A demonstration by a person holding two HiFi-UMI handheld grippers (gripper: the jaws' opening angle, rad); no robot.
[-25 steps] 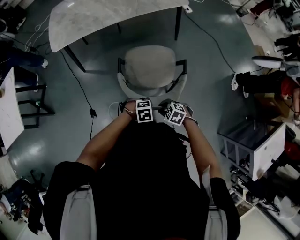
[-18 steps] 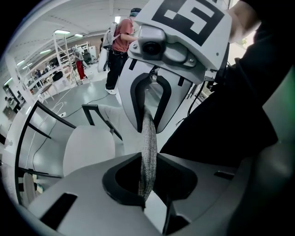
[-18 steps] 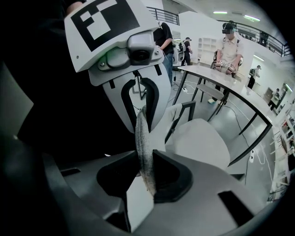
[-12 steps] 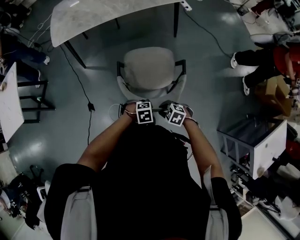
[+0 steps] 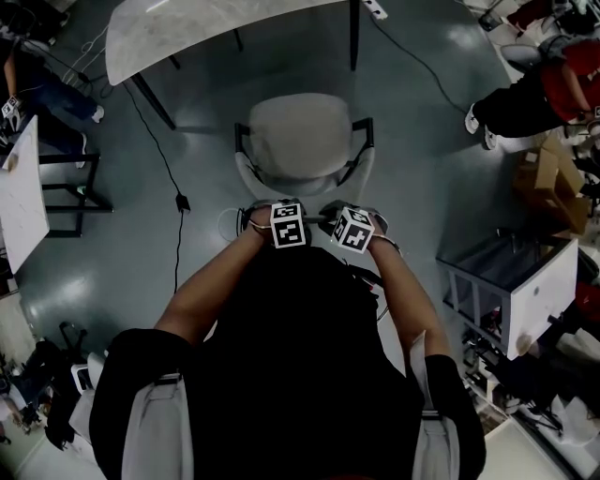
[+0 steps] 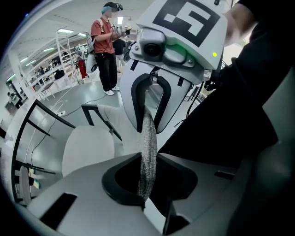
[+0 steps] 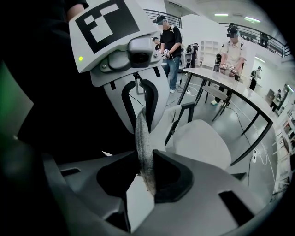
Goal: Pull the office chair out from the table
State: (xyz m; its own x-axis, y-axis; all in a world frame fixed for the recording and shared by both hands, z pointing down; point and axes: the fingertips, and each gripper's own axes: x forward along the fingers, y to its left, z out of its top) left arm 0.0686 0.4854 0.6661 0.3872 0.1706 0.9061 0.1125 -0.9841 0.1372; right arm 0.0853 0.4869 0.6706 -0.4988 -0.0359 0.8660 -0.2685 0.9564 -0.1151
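Observation:
The office chair has a pale grey seat (image 5: 302, 136), black armrests and a grey fabric backrest. It stands on the floor a little way out from the marble-topped table (image 5: 187, 28). My left gripper (image 5: 286, 214) and right gripper (image 5: 339, 217) sit side by side on the backrest's top edge. In the left gripper view the fabric edge (image 6: 148, 152) runs between the left gripper's (image 6: 147, 182) jaws, which are shut on it. In the right gripper view the same edge (image 7: 144, 152) is pinched by the right gripper (image 7: 146, 177). The seat (image 7: 203, 138) and table (image 7: 230, 87) lie beyond.
A black cable (image 5: 176, 202) trails over the floor left of the chair. At the right stands a white cart (image 5: 525, 291), and a second table (image 5: 19, 206) is at the left. A person (image 5: 534, 94) stands at the upper right, with others further off.
The chair and both grippers have drawn back from the table together, so the gap between seat and tabletop is wider. The person at the right has walked up the picture.

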